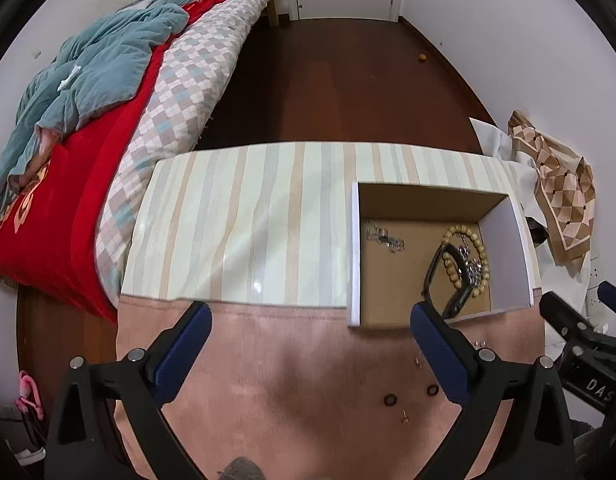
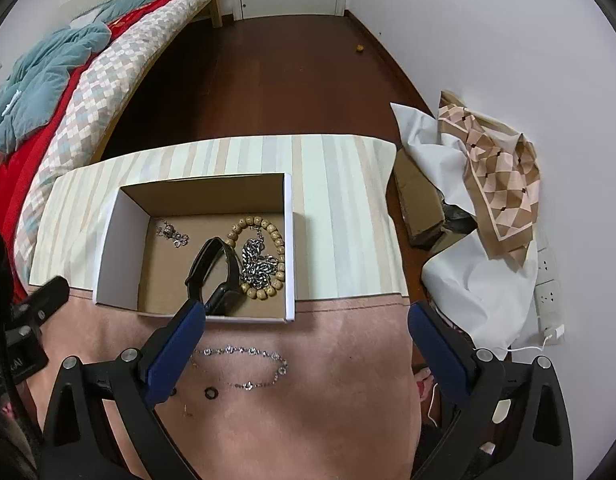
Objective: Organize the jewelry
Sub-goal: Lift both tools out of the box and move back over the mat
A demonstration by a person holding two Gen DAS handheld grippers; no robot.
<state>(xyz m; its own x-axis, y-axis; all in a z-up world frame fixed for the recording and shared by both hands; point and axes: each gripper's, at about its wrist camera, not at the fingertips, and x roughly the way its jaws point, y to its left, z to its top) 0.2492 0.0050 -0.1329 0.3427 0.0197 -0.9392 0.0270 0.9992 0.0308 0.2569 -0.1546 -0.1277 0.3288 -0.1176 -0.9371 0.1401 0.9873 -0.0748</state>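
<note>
An open cardboard box (image 2: 124,236) with white sides stands on the table; it also shows in the left wrist view (image 1: 507,256). Inside lie a wooden bead bracelet (image 2: 268,240), a silver chain (image 2: 258,266), a black band (image 2: 212,272) and a small silver piece (image 2: 172,234). A silver necklace (image 2: 248,364) lies on the pink cloth in front of the box, with two small black rings (image 1: 389,400) and tiny earrings (image 1: 405,416) beside it. My left gripper (image 1: 309,316) is open and empty above the cloth, left of the box. My right gripper (image 2: 306,316) is open and empty above the necklace.
The table (image 2: 339,216) carries a striped covering at the back and pink cloth in front. A bed (image 1: 108,120) with red and checked bedding stands on the left. Crumpled white paper and a patterned scarf (image 2: 495,184) lie on the right by wall sockets. Dark wooden floor lies beyond.
</note>
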